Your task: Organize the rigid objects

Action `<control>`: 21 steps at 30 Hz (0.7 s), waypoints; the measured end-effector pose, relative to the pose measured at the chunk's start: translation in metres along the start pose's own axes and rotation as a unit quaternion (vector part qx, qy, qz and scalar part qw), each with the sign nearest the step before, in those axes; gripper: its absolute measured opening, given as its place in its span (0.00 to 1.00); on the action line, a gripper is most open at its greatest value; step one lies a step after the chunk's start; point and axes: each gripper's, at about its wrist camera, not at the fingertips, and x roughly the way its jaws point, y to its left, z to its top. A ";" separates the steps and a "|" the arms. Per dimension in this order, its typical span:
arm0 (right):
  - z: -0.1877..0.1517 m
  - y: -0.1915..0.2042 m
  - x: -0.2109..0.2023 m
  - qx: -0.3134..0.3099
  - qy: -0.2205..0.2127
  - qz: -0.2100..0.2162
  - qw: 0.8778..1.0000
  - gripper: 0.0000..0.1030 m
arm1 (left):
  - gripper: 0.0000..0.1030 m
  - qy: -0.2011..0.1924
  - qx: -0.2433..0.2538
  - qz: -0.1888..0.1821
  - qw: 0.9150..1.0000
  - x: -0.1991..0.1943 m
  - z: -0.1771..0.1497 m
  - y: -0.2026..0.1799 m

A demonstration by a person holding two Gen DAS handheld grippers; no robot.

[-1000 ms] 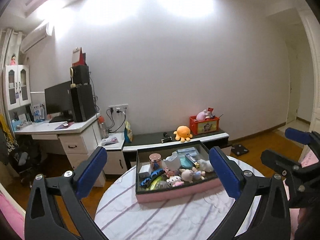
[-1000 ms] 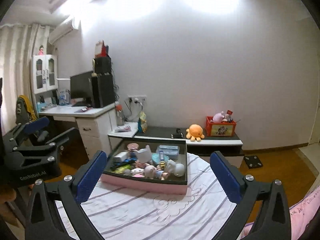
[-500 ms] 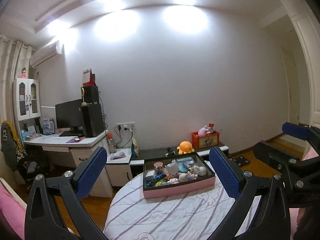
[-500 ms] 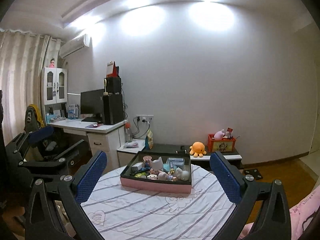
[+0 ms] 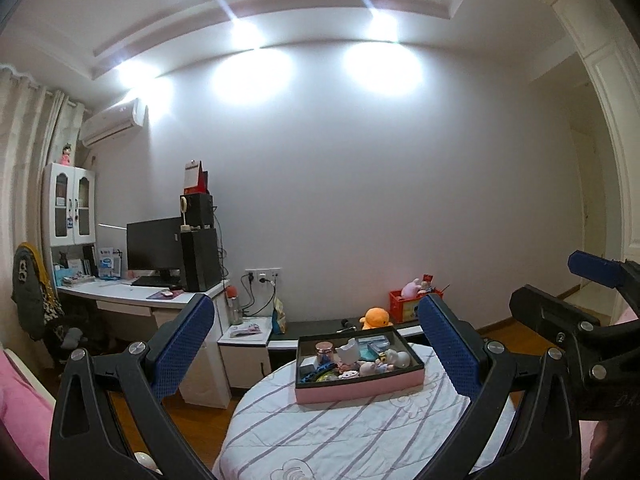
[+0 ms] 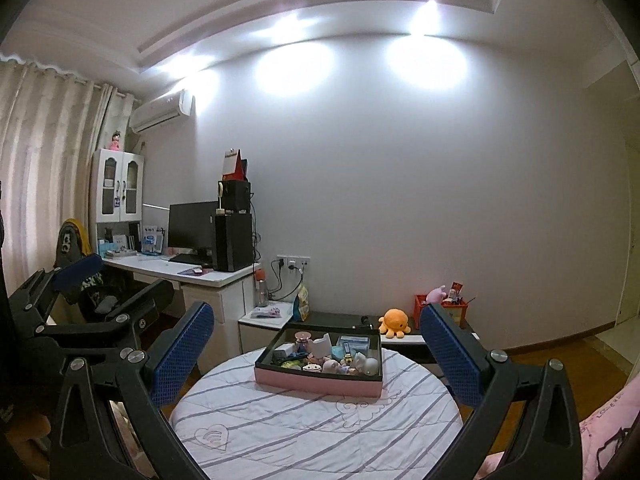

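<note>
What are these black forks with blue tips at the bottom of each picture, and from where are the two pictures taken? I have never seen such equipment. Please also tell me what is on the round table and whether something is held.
No robot arm is here: a person holds one two-finger gripper in each hand, and a wide-angle camera on each looks forward along its fingers. The black forks with blue pads are those fingers.

The left wrist view shows the left gripper, with the right gripper at its right edge. The right wrist view shows the right gripper, with the left gripper at its left edge.

Both stand wide open and hold nothing.

On the round table, covered with a striped cloth, sits a pink tray full of small things: little figures and a small jar among them. The rest are too small to name. Behind are a desk and an orange plush toy.
</note>
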 end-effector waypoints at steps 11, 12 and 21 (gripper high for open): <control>0.000 0.002 -0.016 0.003 -0.010 0.001 1.000 1.00 | 1.00 -0.016 0.003 0.014 1.000 -0.016 0.004 0.001; 0.000 0.002 -0.017 0.001 -0.011 0.001 1.000 1.00 | 1.00 -0.017 0.003 0.014 1.000 -0.017 0.004 0.001; 0.000 0.001 -0.020 0.000 -0.013 0.001 1.000 1.00 | 1.00 -0.020 0.007 0.018 1.000 -0.018 0.002 0.001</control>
